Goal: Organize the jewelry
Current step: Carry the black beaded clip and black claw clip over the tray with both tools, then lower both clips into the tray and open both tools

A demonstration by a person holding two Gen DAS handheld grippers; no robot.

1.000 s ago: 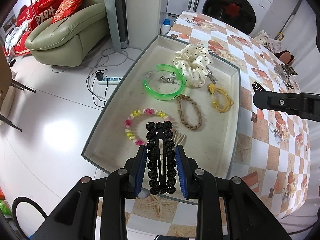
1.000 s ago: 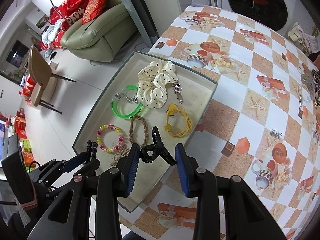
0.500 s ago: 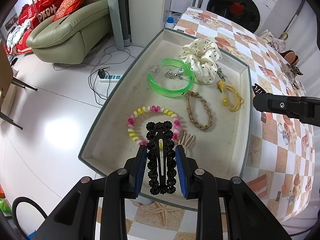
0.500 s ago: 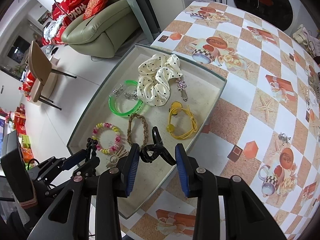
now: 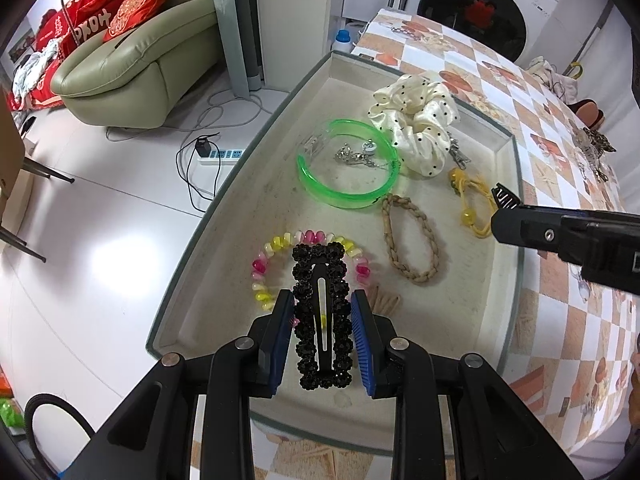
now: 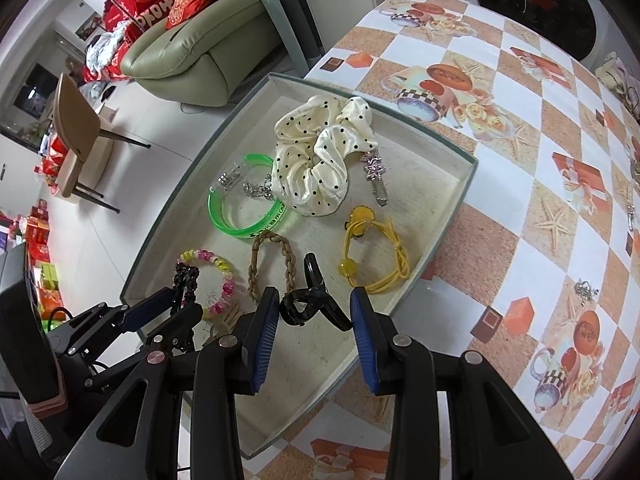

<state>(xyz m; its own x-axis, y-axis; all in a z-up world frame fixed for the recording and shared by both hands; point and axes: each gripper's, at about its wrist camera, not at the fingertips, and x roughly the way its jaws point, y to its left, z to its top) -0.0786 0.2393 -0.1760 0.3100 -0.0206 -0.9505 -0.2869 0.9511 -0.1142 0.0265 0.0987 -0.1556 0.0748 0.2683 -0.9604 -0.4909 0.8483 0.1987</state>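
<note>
My left gripper (image 5: 322, 312) is shut on a black beaded snap hair clip (image 5: 322, 316), held over the near end of the beige tray (image 5: 240, 184). My right gripper (image 6: 314, 312) is shut on a black claw clip (image 6: 310, 304), above the tray's near right part (image 6: 448, 236). In the tray lie a cream dotted scrunchie (image 5: 416, 120), a green bangle (image 5: 346, 176) with a silver chain inside, a braided tan loop (image 5: 408, 240), a yellow hair tie (image 5: 472, 200), a pink-and-yellow bead bracelet (image 5: 268, 264) and a silver clip (image 6: 376, 184).
The tray sits at the edge of a table with an orange checked cloth (image 6: 520, 160). More silver jewelry lies on the cloth at the right (image 5: 592, 148). Beyond the table edge are white floor, a power strip (image 5: 220, 156), a green sofa (image 5: 132, 60) and a washing machine (image 5: 472, 8).
Both grippers have sunk toward the tray, which looks larger and closer now. Each keeps its grip on its clip.
</note>
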